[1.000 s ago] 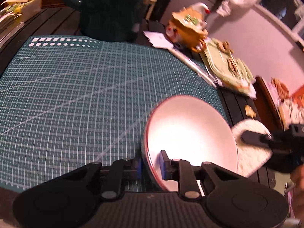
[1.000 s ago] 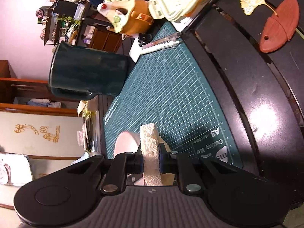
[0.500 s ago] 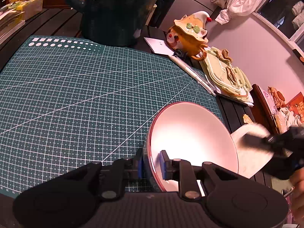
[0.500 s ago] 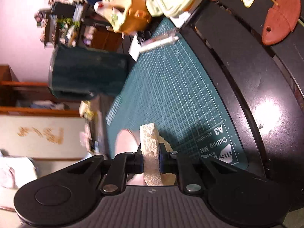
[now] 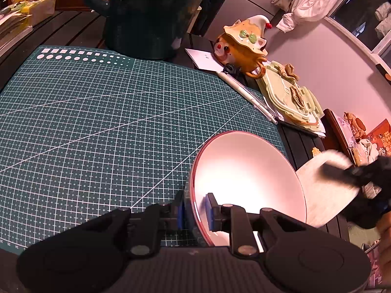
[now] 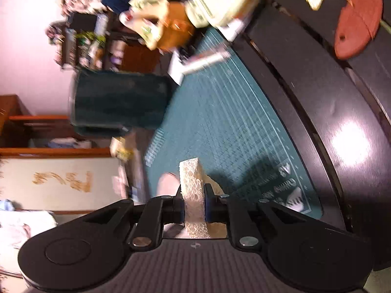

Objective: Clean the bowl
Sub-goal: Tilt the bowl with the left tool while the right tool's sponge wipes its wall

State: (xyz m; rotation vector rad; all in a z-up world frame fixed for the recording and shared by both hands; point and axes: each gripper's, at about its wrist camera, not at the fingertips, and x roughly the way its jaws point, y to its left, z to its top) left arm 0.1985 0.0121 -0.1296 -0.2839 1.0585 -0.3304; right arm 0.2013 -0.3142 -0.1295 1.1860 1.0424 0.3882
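Left hand-held gripper (image 5: 195, 213) pinching bowl (image 5: 246, 183) rim, bowl tilted over cutting mat (image 5: 110, 127) corner. Right hand-held gripper (image 6: 193, 206) clamped on sponge (image 6: 193, 195), just beside bowl. Step: wiping. Next: likely press sponge inside bowl, sweep round.

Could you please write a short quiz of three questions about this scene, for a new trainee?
1. True or false: the left gripper is shut on the rim of the bowl.
2. What does the right gripper hold? A) a pen B) a sponge C) a mug
3. Fill the gap: in the left wrist view, the sponge is just outside the bowl's ____ edge.

Key:
1. True. One pad is inside the rim and one is outside, and the bowl is tilted above the green cutting mat.
2. B. The pads press on the sponge from both sides.
3. Right.
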